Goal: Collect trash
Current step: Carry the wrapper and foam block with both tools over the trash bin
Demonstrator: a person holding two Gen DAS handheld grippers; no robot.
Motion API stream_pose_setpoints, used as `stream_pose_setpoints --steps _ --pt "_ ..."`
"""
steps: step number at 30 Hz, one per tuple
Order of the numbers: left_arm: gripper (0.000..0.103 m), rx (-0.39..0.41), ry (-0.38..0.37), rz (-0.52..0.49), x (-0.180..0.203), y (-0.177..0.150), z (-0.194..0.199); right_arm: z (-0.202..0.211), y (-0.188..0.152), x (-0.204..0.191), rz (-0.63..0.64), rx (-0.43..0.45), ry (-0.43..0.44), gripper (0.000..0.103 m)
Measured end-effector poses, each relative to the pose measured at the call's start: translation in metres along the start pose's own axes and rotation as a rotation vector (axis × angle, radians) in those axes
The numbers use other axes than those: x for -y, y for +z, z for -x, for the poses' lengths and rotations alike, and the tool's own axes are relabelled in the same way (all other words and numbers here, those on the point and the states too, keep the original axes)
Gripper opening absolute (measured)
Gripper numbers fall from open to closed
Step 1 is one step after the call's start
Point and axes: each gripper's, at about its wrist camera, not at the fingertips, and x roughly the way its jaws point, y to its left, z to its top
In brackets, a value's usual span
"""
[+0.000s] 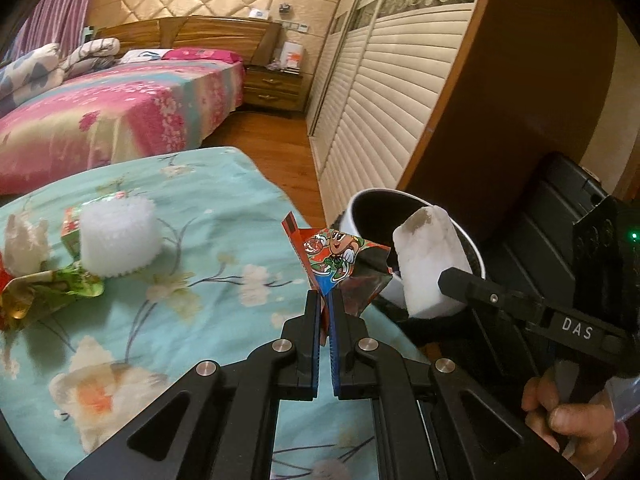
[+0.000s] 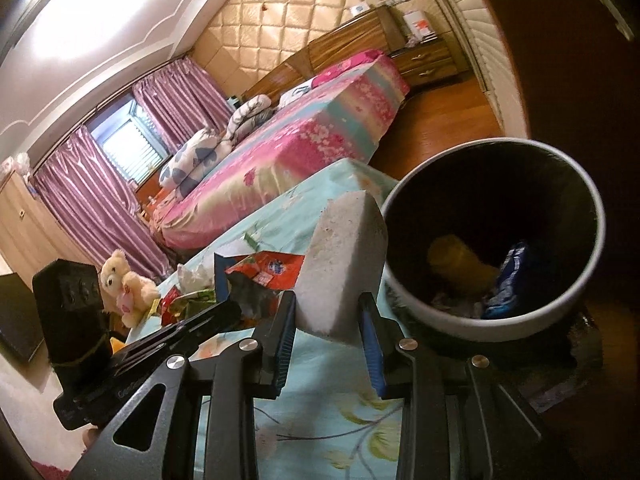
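My left gripper is shut on a colourful cartoon snack wrapper, held up just left of the white trash bin. My right gripper is shut on a white foam block, which shows in the left wrist view as the foam block in front of the bin's mouth. In the right wrist view the trash bin stands just right of the block, with a yellow item and a blue wrapper inside. The left gripper with its wrapper appears at the left there.
On the turquoise floral cloth lie a white foam net cup, crumpled tissue and green and red wrappers. A pink bed, louvred wardrobe doors and a black suitcase surround the spot. A teddy bear sits at the left.
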Motion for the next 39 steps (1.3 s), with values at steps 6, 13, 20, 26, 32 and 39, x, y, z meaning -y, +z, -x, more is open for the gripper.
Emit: stream_pose_setpoints --steps 6,13,20,26,32,39 --pt "0.002 -0.003 -0.012 -0.015 0.015 0.005 -0.01 0.011 0.004 0.02 -0.025 0.022 -0.033 0.031" --pt "0.002 -0.005 -0.028 -0.037 0.029 0.012 -0.023 0.018 0.01 0.04 -0.046 0.044 -0.066 0.031" --pt "0.002 -0.016 -0.036 -0.057 0.044 0.026 -0.049 0.021 0.017 0.06 -0.069 0.056 -0.105 0.031" --pt "0.002 -0.029 -0.042 -0.076 0.053 0.032 -0.065 0.02 0.023 0.07 -0.077 0.054 -0.128 0.031" --pt "0.002 -0.044 -0.042 -0.091 0.059 0.035 -0.079 0.018 0.03 0.078 -0.085 0.047 -0.142 0.031" --pt "0.003 -0.058 -0.044 -0.099 0.063 0.036 -0.088 0.018 0.033 0.085 -0.092 0.043 -0.151 0.032"
